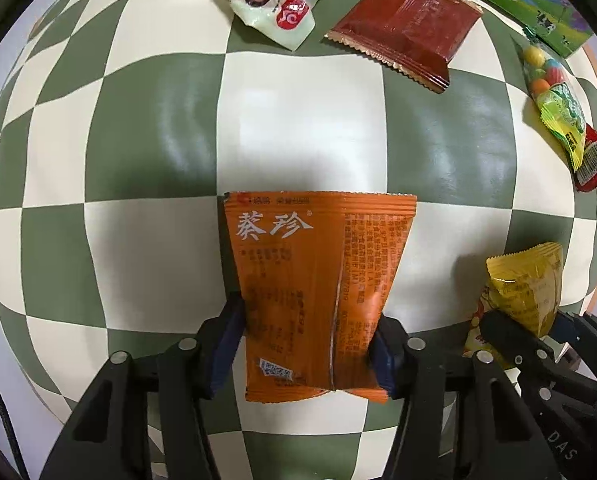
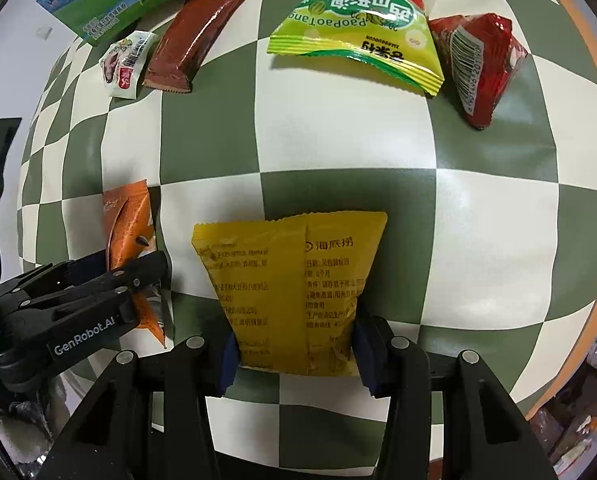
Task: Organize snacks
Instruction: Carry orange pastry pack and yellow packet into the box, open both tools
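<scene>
My left gripper (image 1: 308, 340) is shut on an orange snack packet (image 1: 314, 280), held above the checkered tablecloth (image 1: 158, 140). My right gripper (image 2: 294, 344) is shut on a yellow snack packet (image 2: 290, 288). The left gripper (image 2: 138, 280) with the orange packet (image 2: 128, 224) shows at the left of the right wrist view. The right gripper (image 1: 538, 336) with the yellow packet (image 1: 526, 284) shows at the right of the left wrist view.
On the cloth lie a brown packet (image 1: 406, 28), a pale green candy packet (image 1: 270, 0), a bubble-gum bag (image 2: 358, 28) and a red packet (image 2: 478, 64). A green and blue milk carton box (image 2: 110, 4) lies at the far edge.
</scene>
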### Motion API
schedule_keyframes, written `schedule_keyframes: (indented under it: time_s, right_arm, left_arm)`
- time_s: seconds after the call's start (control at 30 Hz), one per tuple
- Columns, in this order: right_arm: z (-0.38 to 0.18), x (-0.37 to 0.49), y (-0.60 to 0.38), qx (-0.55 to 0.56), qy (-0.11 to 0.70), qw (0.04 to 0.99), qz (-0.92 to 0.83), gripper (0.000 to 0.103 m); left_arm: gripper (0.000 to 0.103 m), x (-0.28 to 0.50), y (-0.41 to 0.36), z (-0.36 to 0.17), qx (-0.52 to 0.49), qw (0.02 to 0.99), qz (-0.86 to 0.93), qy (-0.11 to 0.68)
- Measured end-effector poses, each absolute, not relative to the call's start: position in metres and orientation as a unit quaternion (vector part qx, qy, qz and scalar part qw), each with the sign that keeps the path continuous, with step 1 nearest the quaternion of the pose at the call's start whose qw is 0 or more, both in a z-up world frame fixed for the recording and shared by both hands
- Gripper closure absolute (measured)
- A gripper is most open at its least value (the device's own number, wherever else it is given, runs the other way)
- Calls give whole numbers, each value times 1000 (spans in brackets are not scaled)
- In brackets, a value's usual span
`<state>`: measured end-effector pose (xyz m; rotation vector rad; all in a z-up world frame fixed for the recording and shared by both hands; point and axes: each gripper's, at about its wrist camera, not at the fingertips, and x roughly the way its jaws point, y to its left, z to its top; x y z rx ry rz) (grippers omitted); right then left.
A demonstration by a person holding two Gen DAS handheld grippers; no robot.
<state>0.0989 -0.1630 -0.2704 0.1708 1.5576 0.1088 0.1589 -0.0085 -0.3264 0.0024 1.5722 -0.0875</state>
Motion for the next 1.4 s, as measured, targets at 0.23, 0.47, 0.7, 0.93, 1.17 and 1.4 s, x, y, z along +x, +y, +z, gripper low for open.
schedule_keyframes:
  time_s: [0.23, 0.47, 0.7, 0.93, 1.17, 1.4]
  right_arm:
    - [-266, 103, -153, 66, 698, 709, 73, 55]
    - [-223, 115, -160, 101, 668, 731, 95, 56]
    - [-145, 160, -178, 142, 608, 772, 120, 56]
    - [-67, 246, -190, 122, 538, 824, 125, 56]
    - [-67, 335, -189, 99, 531, 833, 120, 56]
    - [-114, 377, -192, 96, 581, 800, 116, 56]
  left_arm:
    - [53, 151, -7, -288, -8, 721, -43, 692]
    - [53, 160, -4, -226, -46, 751, -63, 656]
    - [53, 204, -14, -130, -78, 796, -105, 591]
    - [52, 297, -15, -62, -60, 835, -100, 538]
    - [52, 391, -14, -85, -40, 814, -63, 576]
    - [52, 421, -15, -150, -35, 763, -58, 643]
